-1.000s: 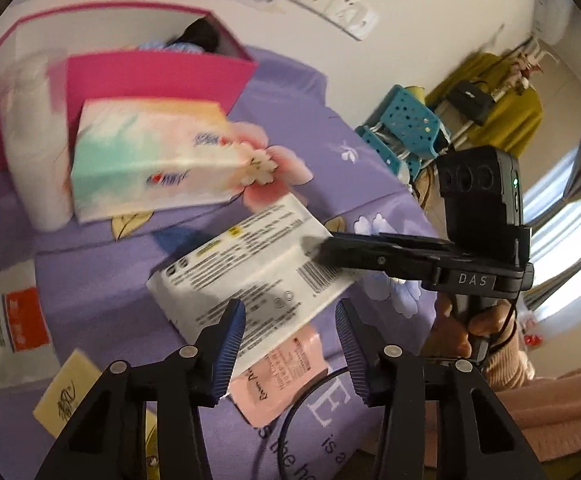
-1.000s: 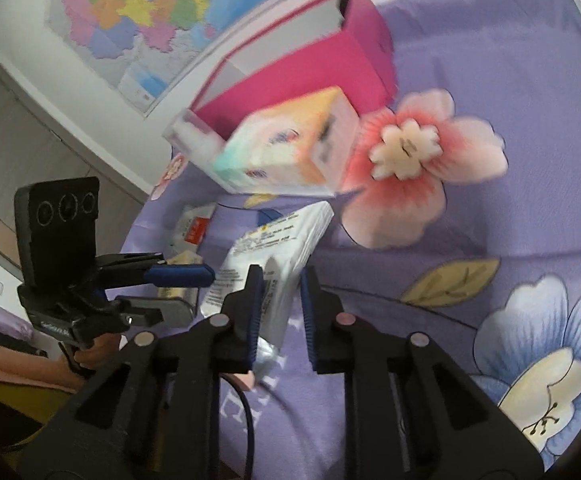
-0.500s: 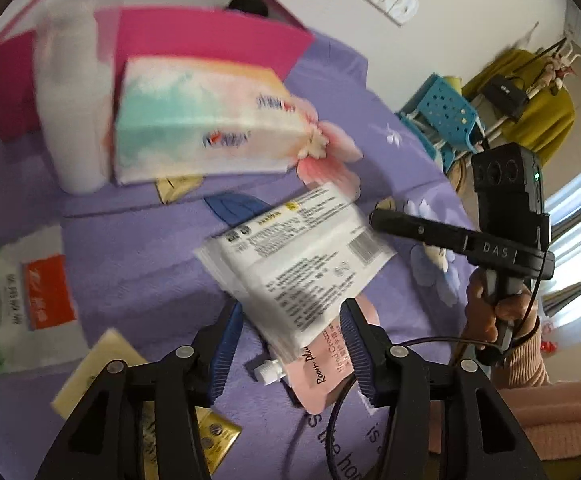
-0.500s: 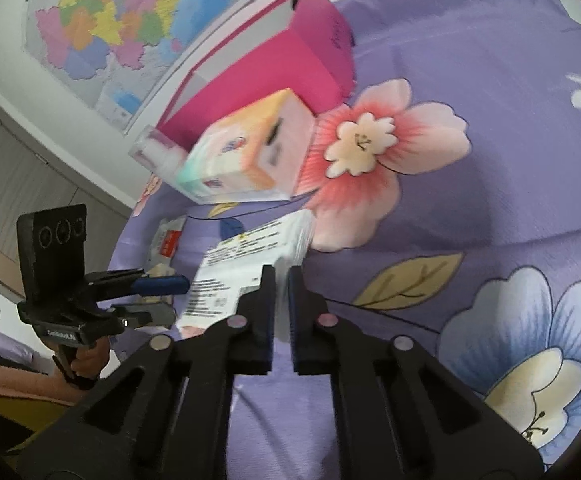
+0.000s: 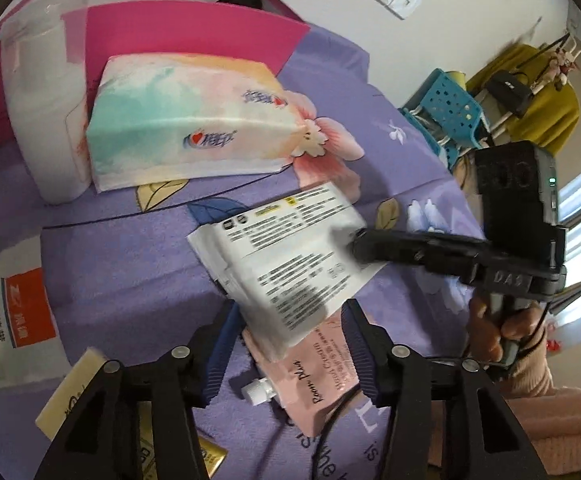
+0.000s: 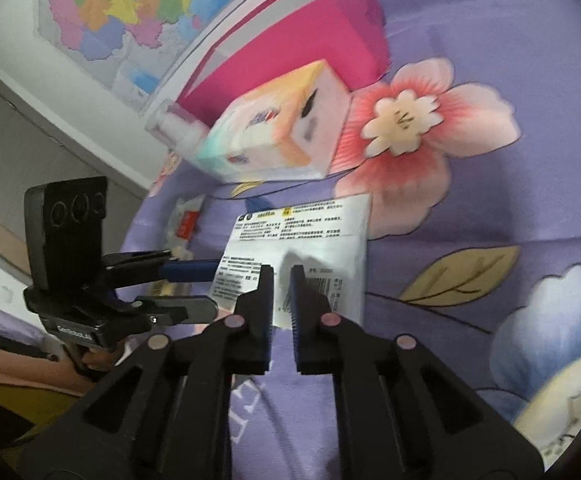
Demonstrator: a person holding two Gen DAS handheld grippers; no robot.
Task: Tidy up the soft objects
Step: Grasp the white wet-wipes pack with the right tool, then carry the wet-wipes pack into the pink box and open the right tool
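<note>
A white printed soft pack (image 5: 290,248) lies on the purple flowered bedspread; it also shows in the right wrist view (image 6: 302,240). My right gripper (image 6: 281,280) has opened a narrow gap and its tips rest at the pack's near edge, no longer clamping it. In the left wrist view it (image 5: 360,244) sits at the pack's right edge. My left gripper (image 5: 290,340) is open, straddling the pack's near corner above a pink hand-cream pouch (image 5: 314,380). A pastel tissue pack (image 5: 194,120) lies in front of the magenta box (image 5: 194,28).
A white paper roll (image 5: 38,104) stands left of the tissue pack. A green and orange tape packet (image 5: 6,312) and yellow sachets (image 5: 78,392) lie at the left front. A blue plastic stool (image 5: 446,108) and yellow clothes stand beyond the bed.
The right gripper went from clamped on the white pack to slightly open, and the pack now lies flatter on the bed. The left gripper has moved closer over the pack's near corner.
</note>
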